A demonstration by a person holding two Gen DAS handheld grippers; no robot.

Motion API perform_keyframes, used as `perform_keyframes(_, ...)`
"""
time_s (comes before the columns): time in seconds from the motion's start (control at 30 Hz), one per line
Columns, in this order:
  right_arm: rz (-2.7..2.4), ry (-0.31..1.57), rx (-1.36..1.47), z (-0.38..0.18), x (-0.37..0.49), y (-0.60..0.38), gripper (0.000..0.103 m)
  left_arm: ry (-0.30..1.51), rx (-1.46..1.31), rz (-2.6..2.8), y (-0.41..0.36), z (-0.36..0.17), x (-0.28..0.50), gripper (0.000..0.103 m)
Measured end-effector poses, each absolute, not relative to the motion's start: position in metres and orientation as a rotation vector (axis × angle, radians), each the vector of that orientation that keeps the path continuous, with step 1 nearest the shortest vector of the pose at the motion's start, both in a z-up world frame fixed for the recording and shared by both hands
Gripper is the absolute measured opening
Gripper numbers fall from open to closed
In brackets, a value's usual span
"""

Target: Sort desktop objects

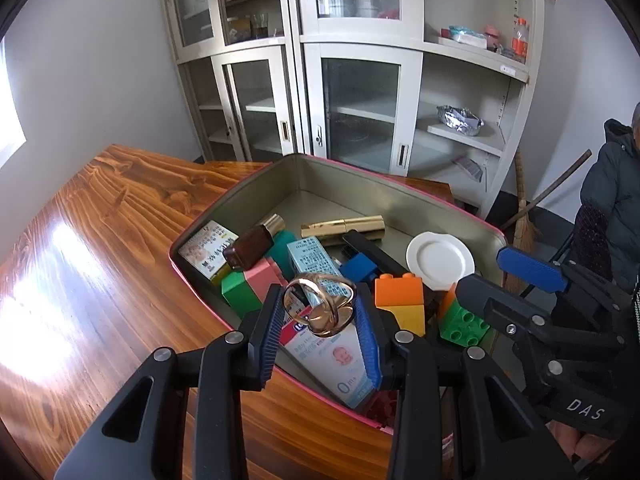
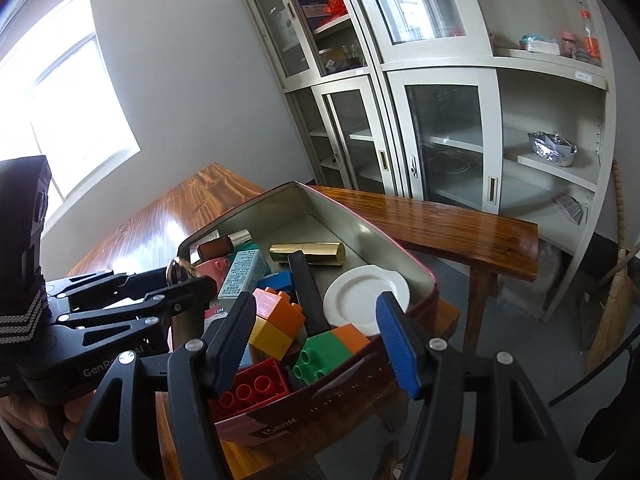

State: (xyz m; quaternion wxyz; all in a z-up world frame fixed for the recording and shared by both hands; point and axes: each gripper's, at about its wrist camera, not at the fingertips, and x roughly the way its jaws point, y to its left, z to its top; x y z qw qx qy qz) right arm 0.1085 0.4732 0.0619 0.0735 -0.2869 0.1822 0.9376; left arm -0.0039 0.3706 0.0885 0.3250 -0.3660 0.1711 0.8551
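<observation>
A gold ring [image 1: 320, 308] hangs between the blue pads of my left gripper [image 1: 320, 316], which is shut on it just above the near side of the open tin box [image 1: 240, 196]. From the right wrist view the ring [image 2: 180, 270] shows at the left gripper's tips [image 2: 188, 276]. The box holds toy blocks [image 1: 400, 300], small cartons [image 1: 312, 260], a brown bottle [image 1: 252, 246], a gold tube [image 1: 344, 226] and a white plate [image 1: 440, 260]. My right gripper [image 2: 316, 320] stands open over the box's near corner [image 2: 360, 368], with nothing held; in the left wrist view it [image 1: 504, 280] is at the right.
The box sits near the corner of a glossy wooden table [image 1: 100, 240], [image 2: 440, 216]. Grey glass-door cabinets [image 1: 360, 100] stand behind. A broom [image 1: 524, 216] leans by the cabinet, and a person in a dark jacket [image 1: 612, 208] is at the right edge.
</observation>
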Motion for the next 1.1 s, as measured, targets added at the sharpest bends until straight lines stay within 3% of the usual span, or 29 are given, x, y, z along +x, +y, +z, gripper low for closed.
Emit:
perform_keyframes(0.1, 2.817, 0.553, -0.85, 0.063, 0.11, 0.474, 0.071, 0.45, -0.952, 2.251, 0.371, 0.09, -0.002, 0.063)
perform_keyframes(0.3, 2.819, 0.557, -0.849, 0.064, 0.111, 0.472, 0.072, 0.44, -0.923, 2.284, 0.363, 0.094, 0.001, 0.063)
perform_keyframes(0.53, 2.838, 0.543, -0.857, 0.067, 0.115, 0.465, 0.081, 0.494, -0.807, 2.388, 0.354, 0.1, 0.014, 0.063)
perform_keyframes(0.83, 2.859, 0.472, -0.878, 0.074, 0.128, 0.452, 0.082, 0.404, -0.799, 2.436, 0.334, 0.105, 0.021, 0.063)
perform_keyframes(1.1, 2.863, 0.425, -0.928, 0.071, 0.134, 0.436, 0.083, 0.383, -0.82, 2.467, 0.309, 0.101, 0.033, 0.073)
